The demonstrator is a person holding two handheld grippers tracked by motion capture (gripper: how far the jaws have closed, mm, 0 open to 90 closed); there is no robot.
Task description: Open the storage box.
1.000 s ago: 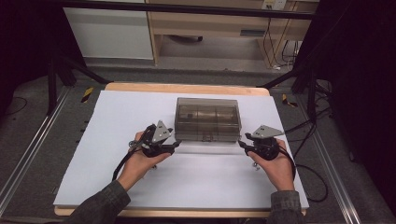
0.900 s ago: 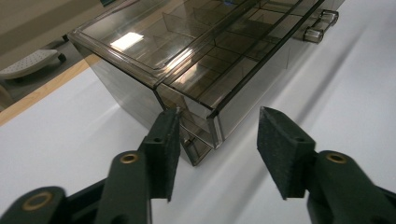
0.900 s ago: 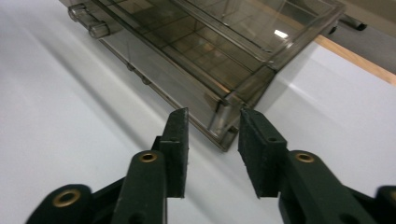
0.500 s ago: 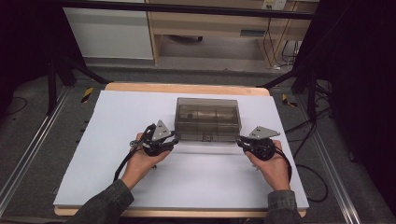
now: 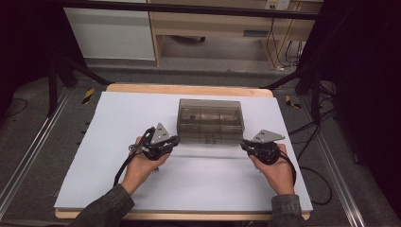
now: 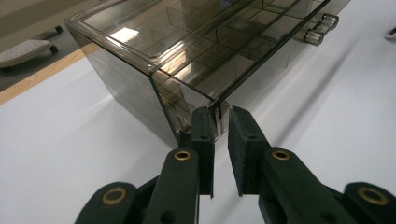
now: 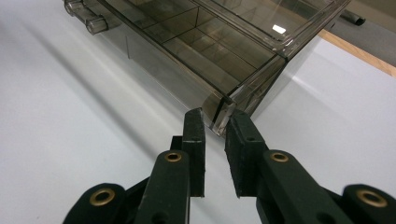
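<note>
A smoky see-through plastic box (image 5: 210,118) with inner compartments stands mid-table on the white sheet (image 5: 113,127). My left gripper (image 5: 175,140) is at its front left corner and my right gripper (image 5: 243,144) at its front right corner. In the left gripper view the jaws of my left gripper (image 6: 219,113) stand narrowly apart, straddling the thin front panel edge of the box (image 6: 187,51). In the right gripper view my right gripper (image 7: 216,114) is also slightly open, its tips at the corner of the box (image 7: 224,42). Two round handle knobs (image 6: 321,29) sit on the front.
The wooden table edge (image 5: 189,89) runs behind the box. Black stand legs (image 5: 71,71) and cables (image 5: 307,132) lie on the floor at both sides. White sheet spreads out in front of the box between the person's hands.
Both hands have moved inward and forward, bringing each gripper up to a front corner of the box. The box has not moved.
</note>
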